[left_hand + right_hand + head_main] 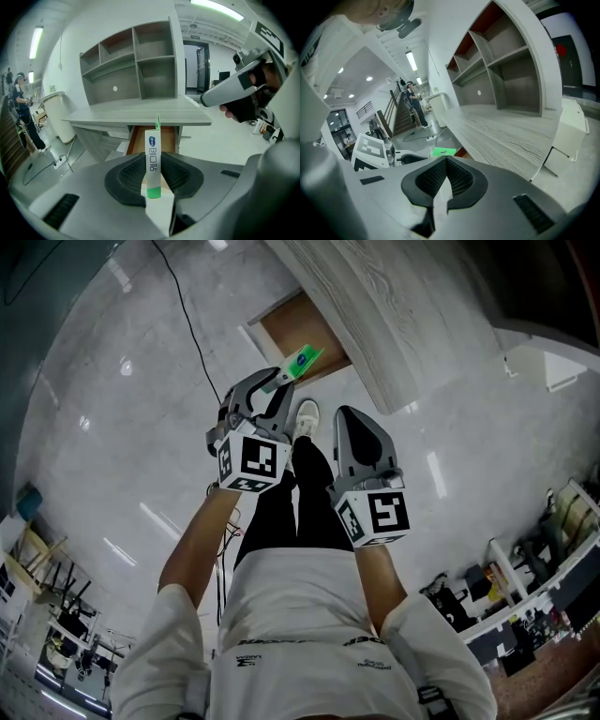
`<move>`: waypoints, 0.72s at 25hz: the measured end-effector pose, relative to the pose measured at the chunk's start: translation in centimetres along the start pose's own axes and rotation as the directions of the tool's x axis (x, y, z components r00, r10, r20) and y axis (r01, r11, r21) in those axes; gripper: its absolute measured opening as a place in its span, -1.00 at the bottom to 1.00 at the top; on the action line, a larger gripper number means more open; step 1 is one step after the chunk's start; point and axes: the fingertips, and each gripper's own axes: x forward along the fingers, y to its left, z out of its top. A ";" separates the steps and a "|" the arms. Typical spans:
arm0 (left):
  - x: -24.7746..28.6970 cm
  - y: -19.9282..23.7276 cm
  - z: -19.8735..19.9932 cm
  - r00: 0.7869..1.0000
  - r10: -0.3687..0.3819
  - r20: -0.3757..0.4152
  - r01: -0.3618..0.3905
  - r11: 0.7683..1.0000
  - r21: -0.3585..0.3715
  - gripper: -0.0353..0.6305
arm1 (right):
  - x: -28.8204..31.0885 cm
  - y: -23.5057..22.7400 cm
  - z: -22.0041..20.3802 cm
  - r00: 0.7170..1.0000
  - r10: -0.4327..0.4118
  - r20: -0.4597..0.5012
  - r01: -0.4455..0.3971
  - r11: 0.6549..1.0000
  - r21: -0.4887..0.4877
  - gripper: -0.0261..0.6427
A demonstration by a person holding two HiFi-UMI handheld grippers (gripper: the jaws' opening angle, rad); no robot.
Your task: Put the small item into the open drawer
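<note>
The person is standing in front of the desk (pixel 140 116) with the job only partly done: the small item (pixel 152 154), a slim white and green carton, is being carried, not yet dropped off. The left gripper (pixel 272 382) is clamping it, the dark pads pressing its two broad sides while most of the carton is sticking out forward, pointing at the open drawer (pixel 137 139). From where I am watching, the item is hanging in the air in front of the desk, lined up with the drawer but short of it and not touching it. What is remaining, I would say, is bringing it forward and down over the opening, letting the jaws part, and pulling the gripper clear. The right gripper (pixel 446 173) is hovering alongside with its jaws together and nothing between them, so it is taking no part for now. As for the drawer, it is showing bare brown wood on the walls that I can see; the carton and the jaws are covering much of its floor in the left gripper view, so I cannot say whether anything is lying there. The shelf unit (pixel 140 61) on the desk is standing with its open compartments looking empty.
</note>
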 end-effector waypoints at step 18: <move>4.9 0.8 -3.1 0.998 -0.036 -0.046 0.038 0.999 0.030 -0.58 | 1.4 -1.5 -2.8 0.999 0.006 -0.051 -0.005 1.000 0.013 -0.83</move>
